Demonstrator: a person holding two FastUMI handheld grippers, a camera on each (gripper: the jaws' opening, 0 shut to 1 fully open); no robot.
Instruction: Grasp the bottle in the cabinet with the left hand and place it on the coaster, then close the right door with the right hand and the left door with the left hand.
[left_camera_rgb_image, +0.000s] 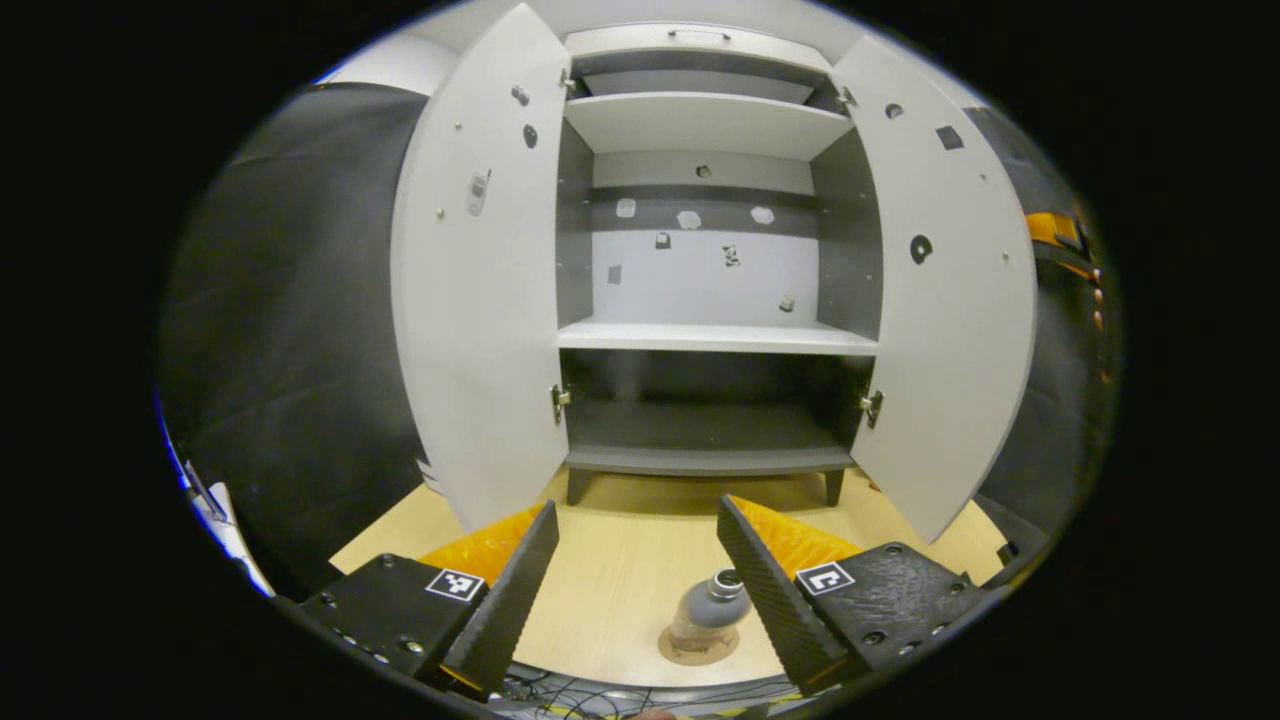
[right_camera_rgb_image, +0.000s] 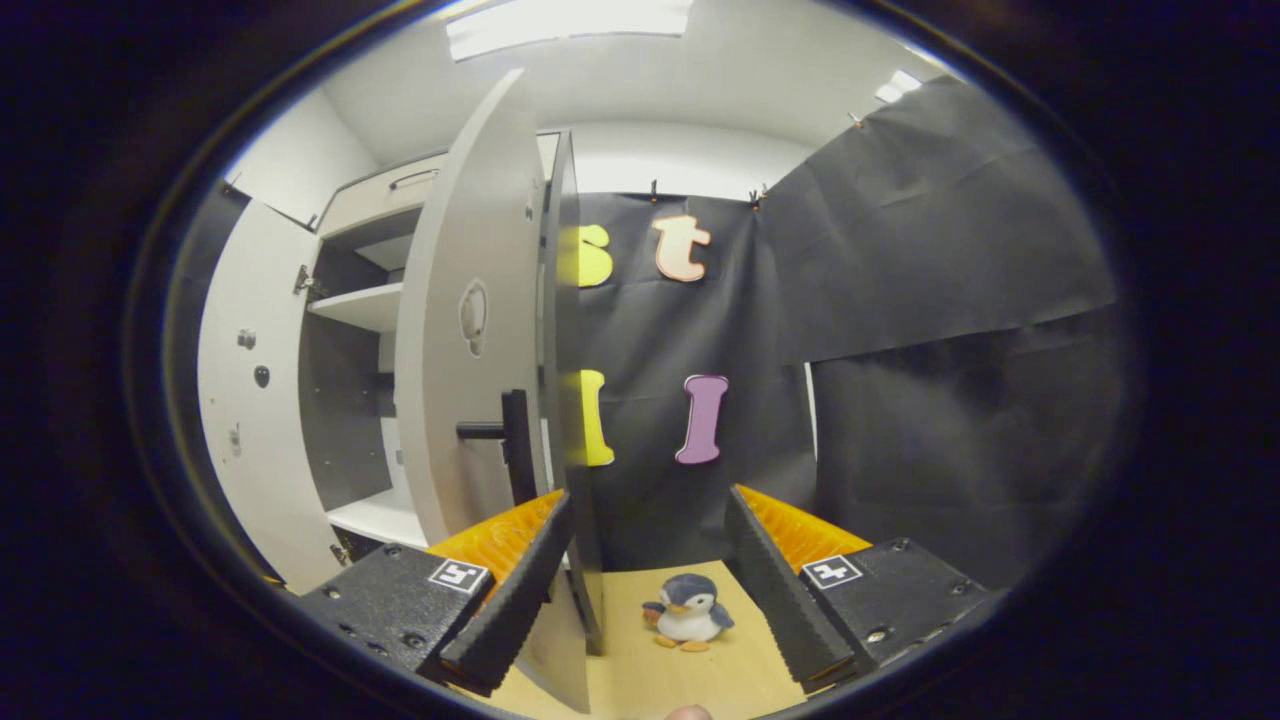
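Grey bottle (left_camera_rgb_image: 712, 606): upright on the coaster (left_camera_rgb_image: 697, 647), before the cabinet (left_camera_rgb_image: 705, 120).
Doors: left door (left_camera_rgb_image: 480, 290), right door (left_camera_rgb_image: 945, 300) wide open.
Left gripper (left_camera_rgb_image: 636, 580): fingers spread, empty.
Right gripper (right_camera_rgb_image: 648, 570): fingers spread, beside right door's edge.

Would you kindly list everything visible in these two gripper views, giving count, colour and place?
cabinet: one, pale grey with dark grey inside, standing on the wooden floor, shelves bare.
left door: one, pale grey, swung open.
right door: one, pale grey, swung open; the right gripper view shows its black handle.
bottle: one, clear with a grey top, standing on the coaster.
coaster: one, brown, round, on the floor in front of the cabinet.
penguin toy: one, blue-grey and white, on the floor right of the cabinet.
black cloth: booth wall, beside the cabinet.
left gripper: one, black fingers with orange, open, above the bottle.
right gripper: one, black and orange, open, near the right door's edge.
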